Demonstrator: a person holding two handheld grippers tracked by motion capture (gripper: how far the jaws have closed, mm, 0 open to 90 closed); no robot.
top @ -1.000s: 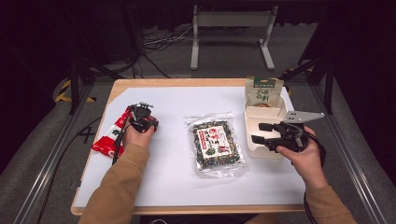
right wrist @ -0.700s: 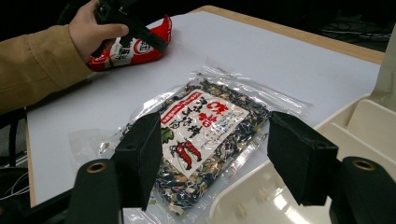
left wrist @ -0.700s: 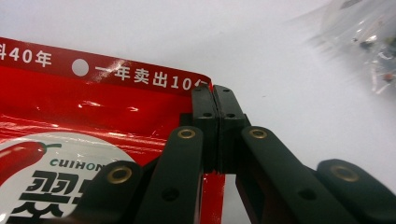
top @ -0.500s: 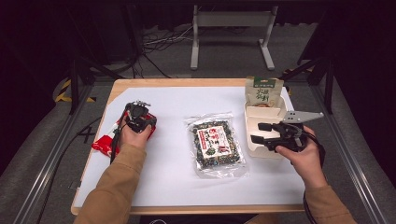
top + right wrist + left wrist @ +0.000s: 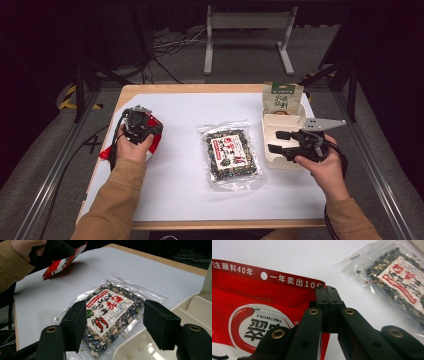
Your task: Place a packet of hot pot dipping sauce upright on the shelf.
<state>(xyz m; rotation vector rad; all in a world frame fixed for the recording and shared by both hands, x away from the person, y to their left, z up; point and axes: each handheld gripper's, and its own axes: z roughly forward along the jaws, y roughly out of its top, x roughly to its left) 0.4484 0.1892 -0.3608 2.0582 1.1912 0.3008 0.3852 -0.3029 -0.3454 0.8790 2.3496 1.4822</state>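
My left gripper is shut on the top edge of a red chilli-sauce packet at the table's left. The red packet hangs under the hand, and in the right gripper view the packet is tilted, with one end clear of the white sheet. A clear packet of dark dried mix with a red-and-white label lies flat in the middle. My right gripper stands open over the near part of a cream tray, jaws pointing left toward the clear packet.
A green-and-white pouch stands upright at the tray's far end. A white sheet covers most of the wooden table. A metal stand and cables are on the floor beyond the far edge.
My left gripper has shifted slightly left with the red packet in its jaws, and the packet has come up off the sheet. The right gripper has stayed still.
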